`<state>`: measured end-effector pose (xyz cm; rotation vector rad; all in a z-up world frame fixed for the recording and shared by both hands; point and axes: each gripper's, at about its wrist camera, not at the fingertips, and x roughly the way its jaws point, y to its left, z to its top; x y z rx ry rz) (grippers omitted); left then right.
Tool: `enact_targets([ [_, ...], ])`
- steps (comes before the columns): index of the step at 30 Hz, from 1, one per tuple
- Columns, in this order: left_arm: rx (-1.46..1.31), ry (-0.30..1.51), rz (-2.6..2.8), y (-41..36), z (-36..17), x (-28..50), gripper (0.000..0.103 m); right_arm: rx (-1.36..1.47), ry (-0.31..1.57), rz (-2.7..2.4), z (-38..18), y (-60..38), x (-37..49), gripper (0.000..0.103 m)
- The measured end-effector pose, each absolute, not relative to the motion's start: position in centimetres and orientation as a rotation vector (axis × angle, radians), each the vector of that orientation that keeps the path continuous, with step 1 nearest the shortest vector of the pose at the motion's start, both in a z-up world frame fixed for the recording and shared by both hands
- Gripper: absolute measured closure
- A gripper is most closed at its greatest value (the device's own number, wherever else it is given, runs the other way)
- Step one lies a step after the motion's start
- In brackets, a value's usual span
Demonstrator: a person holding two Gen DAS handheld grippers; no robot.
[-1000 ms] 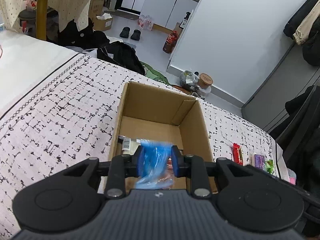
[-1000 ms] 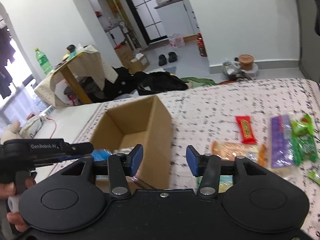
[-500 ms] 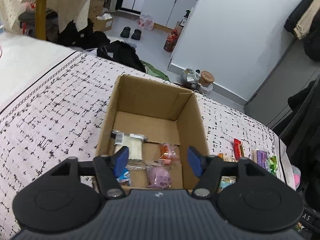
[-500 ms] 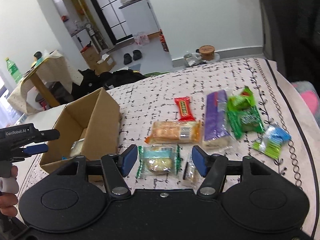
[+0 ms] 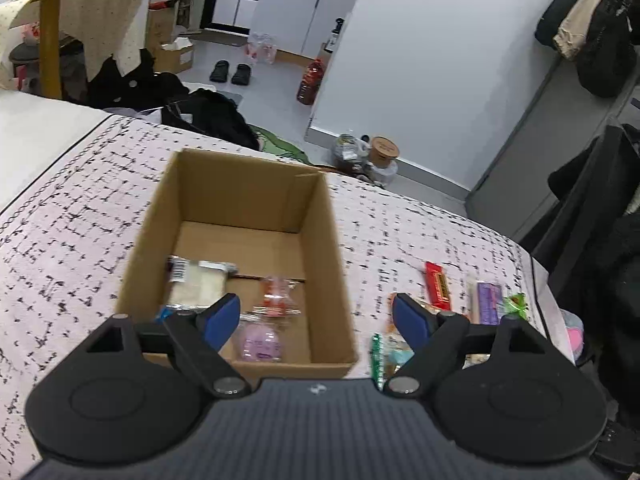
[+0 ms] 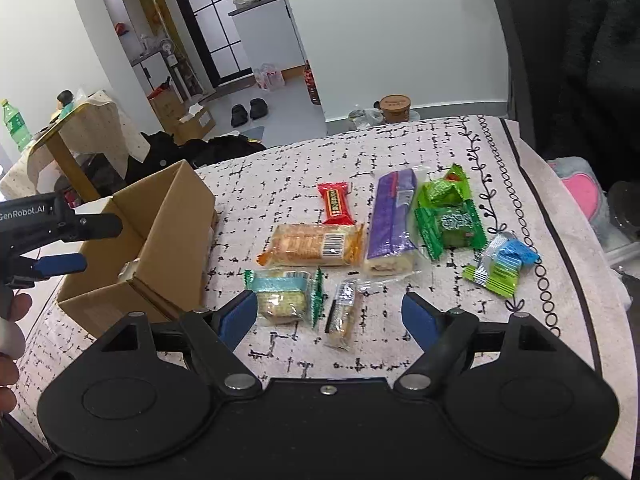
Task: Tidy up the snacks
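The left tongs (image 5: 316, 316) hang over the near end of the brown box (image 5: 248, 184). Their blue pads are spreading apart and nothing is between them. Inside the box lie a pale snack in a clear wrapper (image 5: 198, 284), a small red and orange one (image 5: 276, 296) and a round pink one (image 5: 260, 342).

The box sits on a surface with a white cloth with black marks (image 6: 280, 168). More snacks lie on the cloth beside the box. There is a red bar (image 6: 336, 204), a long orange pack of biscuits (image 6: 312, 245), a purple roll cake (image 6: 390, 224), two green packs (image 6: 448, 216) and a blue and green pack (image 6: 502, 262).

The right tongs (image 6: 330, 320) hang low over the cloth. Their pads are spreading apart too, and they pinch nothing. Just in front of them lie a snack with a teal and green wrapper (image 6: 282, 296) and a thin clear stick pack (image 6: 344, 314).

A hand (image 6: 12, 320) shows at the left edge of the right view, holding the left tongs.
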<state>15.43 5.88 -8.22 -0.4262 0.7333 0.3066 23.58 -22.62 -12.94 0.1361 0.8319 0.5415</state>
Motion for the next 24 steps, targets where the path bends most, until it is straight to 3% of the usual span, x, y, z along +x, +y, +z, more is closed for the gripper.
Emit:
enact_targets([
  [24, -0.373, 0.777, 0.111, -2.0, -8.8, 19.9, 0.020, 0.209, 0.839, 0.361, -14.4, -29.1, 25.4, 0.024],
])
